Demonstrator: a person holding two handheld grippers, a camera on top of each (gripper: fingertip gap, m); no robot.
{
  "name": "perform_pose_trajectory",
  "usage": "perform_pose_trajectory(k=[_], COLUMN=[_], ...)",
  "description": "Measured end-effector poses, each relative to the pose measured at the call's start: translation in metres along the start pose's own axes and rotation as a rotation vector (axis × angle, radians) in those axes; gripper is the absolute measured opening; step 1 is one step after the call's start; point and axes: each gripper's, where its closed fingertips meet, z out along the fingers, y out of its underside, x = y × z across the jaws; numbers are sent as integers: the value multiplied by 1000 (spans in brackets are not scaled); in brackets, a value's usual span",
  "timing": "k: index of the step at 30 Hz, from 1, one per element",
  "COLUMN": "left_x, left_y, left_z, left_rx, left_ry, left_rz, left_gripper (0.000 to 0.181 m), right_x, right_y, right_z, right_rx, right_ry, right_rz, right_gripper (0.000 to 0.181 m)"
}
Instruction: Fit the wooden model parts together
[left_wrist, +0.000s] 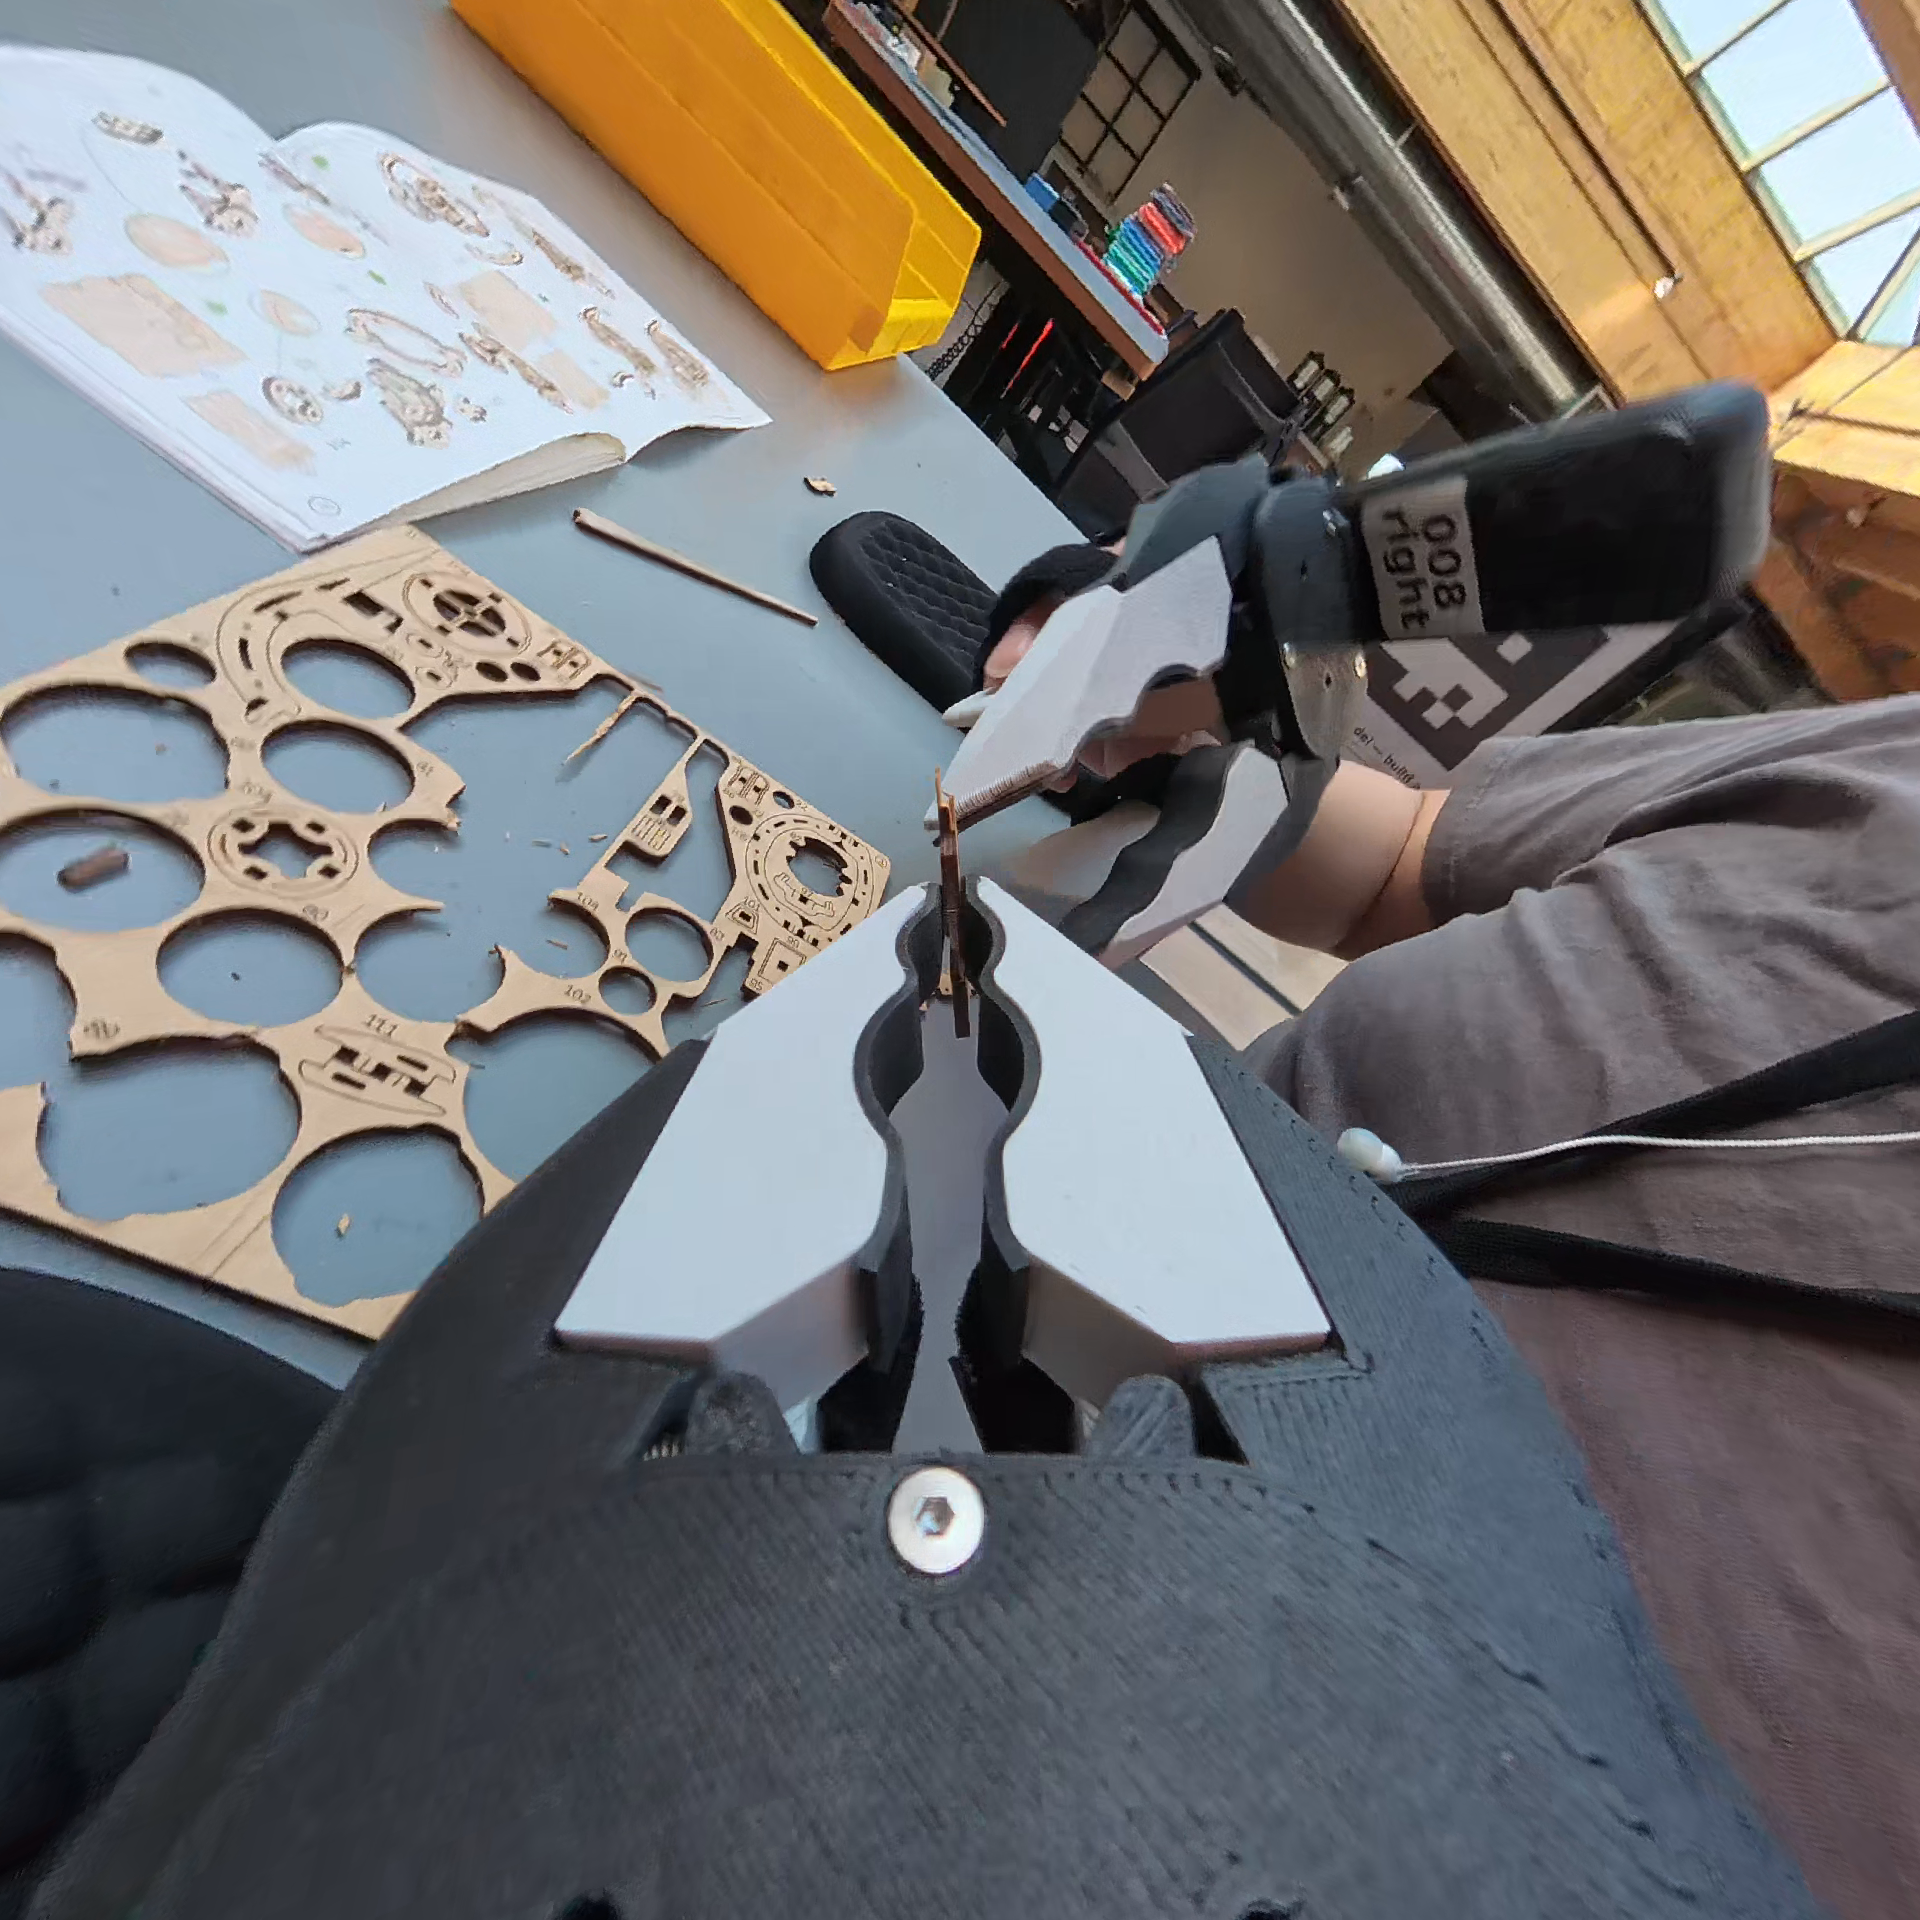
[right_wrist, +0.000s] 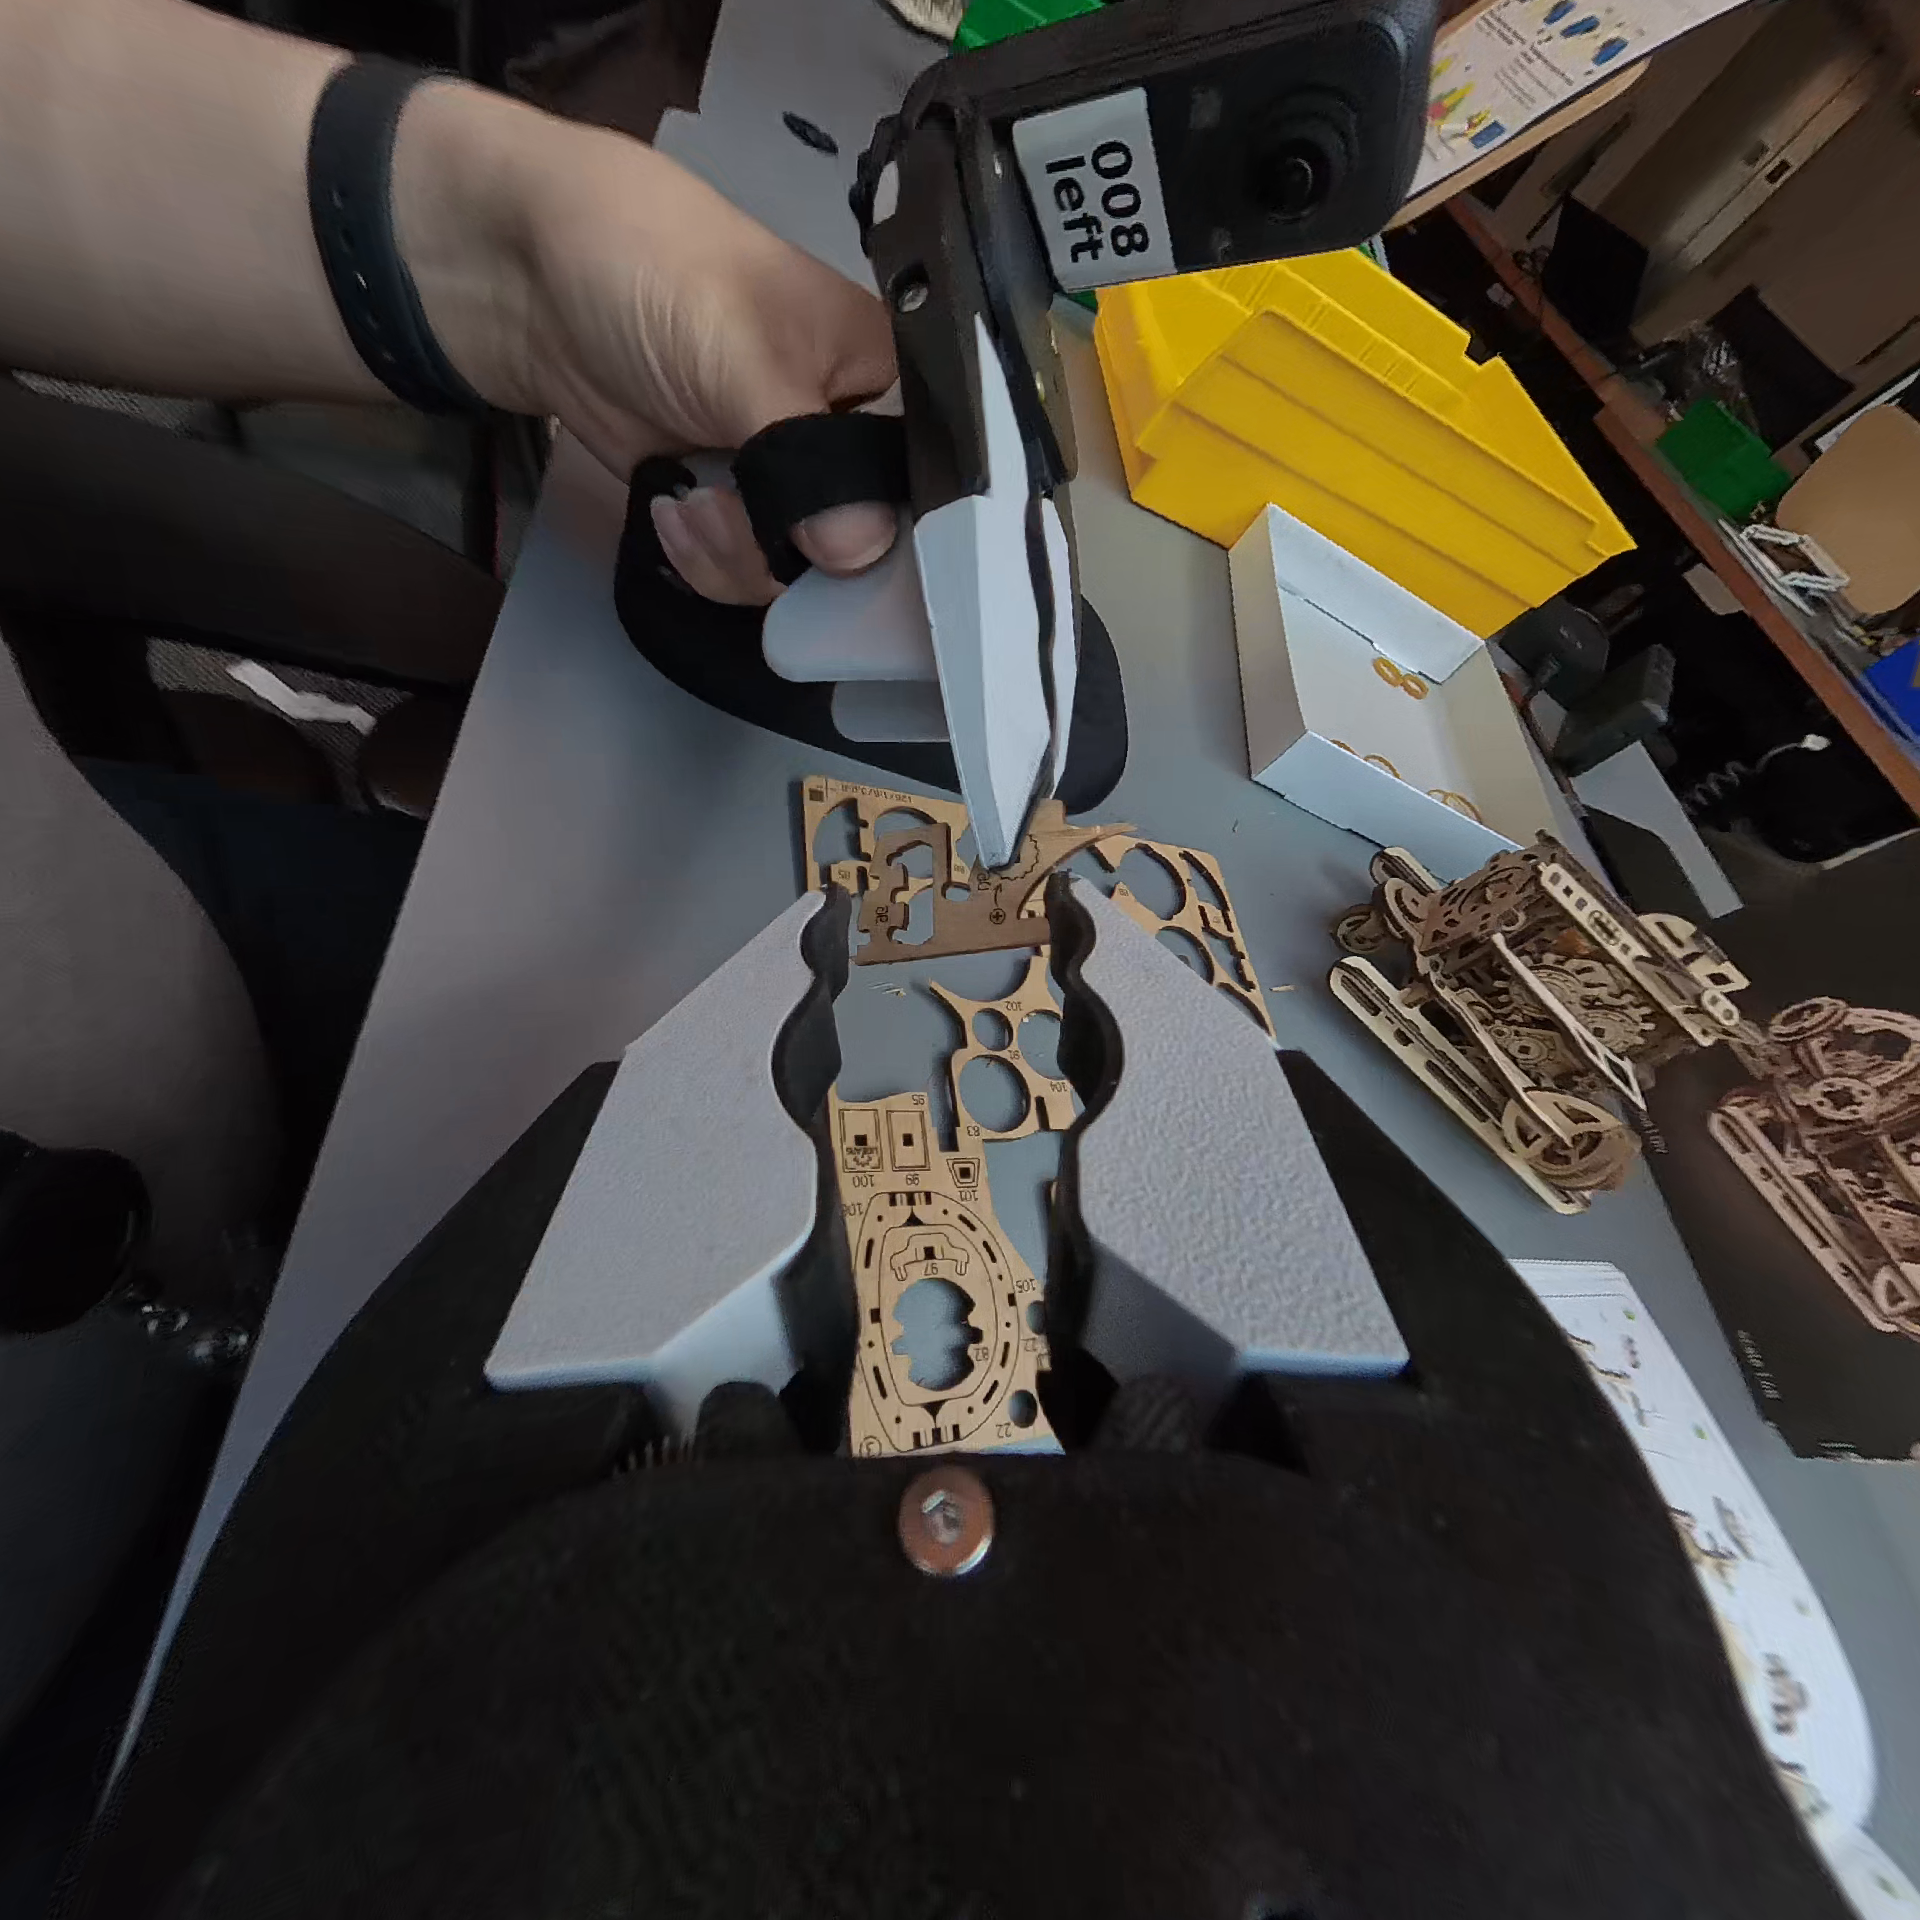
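Left wrist view: our left gripper (left_wrist: 951, 914), fingers pinched on a thin wooden part (left_wrist: 950, 904) held edge-on above the worktop (left_wrist: 727, 644). Right gripper (left_wrist: 997, 800) at 1 o'clock, fingers wide, one tip touching the part. Cut-out sheet (left_wrist: 312, 894) at 9 o'clock; booklet (left_wrist: 312, 301) at 11; yellow bin (left_wrist: 727, 156) at 12.

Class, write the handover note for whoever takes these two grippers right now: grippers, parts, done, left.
Left gripper: shut on a thin wooden part, held edge-on above the table.
Right gripper: open, its fingers on either side of that part.
Punched-out wooden sheet lies flat on the grey table; a built wooden model stands to the right.
Done: part in hand.
Left: fit it to its mate.
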Motion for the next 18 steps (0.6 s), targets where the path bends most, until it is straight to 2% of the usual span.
perform_pose_trajectory(k=[3, 5, 7, 10, 13, 16, 18], left_x=[6, 0, -2, 4, 15, 18, 19], left_y=[-4, -8, -10, -19, -29, -27, -27], left_z=[2, 0, -1, -4, -8, -6, -5], left_rx=[14, 25, 27, 107, 200, 204, 209], left_ry=[-40, -97, -91, -21, 72, 99, 111], left_rz=[192, 240, 212, 152, 119, 108, 102], left_gripper=[0, 0, 0, 0, 0, 0, 0], right_x=[3, 10, 20, 29, 17, 17, 20], right_y=[-13, -18, -23, -12, -15, -23, -19], right_z=[-15, -22, -29, -25, -18, -17, -15], right_rx=[147, 229, 318, 320, 351, 415, 403], right_ry=[-125, -170, -156, -133, -242, -302, -301], right_rz=[258, 392, 464, 574, 687, 770, 789], right_gripper=[41, 45, 43, 39, 26, 17, 2])
